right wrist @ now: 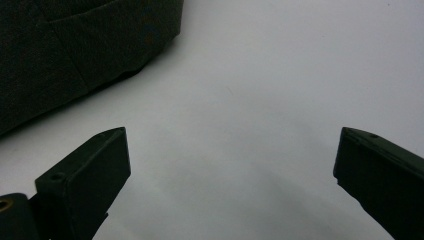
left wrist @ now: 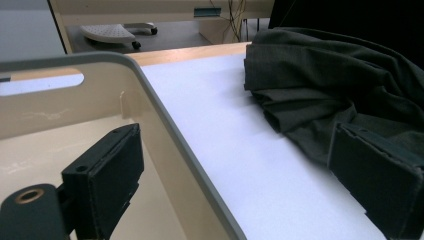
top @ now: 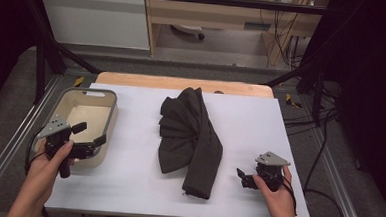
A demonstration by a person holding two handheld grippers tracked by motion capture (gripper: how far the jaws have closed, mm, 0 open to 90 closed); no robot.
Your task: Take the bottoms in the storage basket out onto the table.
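Note:
A dark, loosely folded garment (top: 192,136) lies in the middle of the white table top (top: 127,170). It also shows as dark cloth (left wrist: 330,95) in the left gripper view and as a dark corner (right wrist: 65,55) in the right gripper view. My left gripper (top: 89,134) is held open over the near right rim of a beige bin (top: 111,118), one jaw inside the bin (left wrist: 165,130) and one over the table. To the right of the garment, my right gripper (top: 244,177) stands open low over the bare table, nothing between its jaws.
The bin with its grey rim stands at the table's left edge. A wooden strip (top: 182,83) runs along the far edge. Beyond it are a desk, cables (top: 285,38) and a chair base on the floor. Metal rails flank the table.

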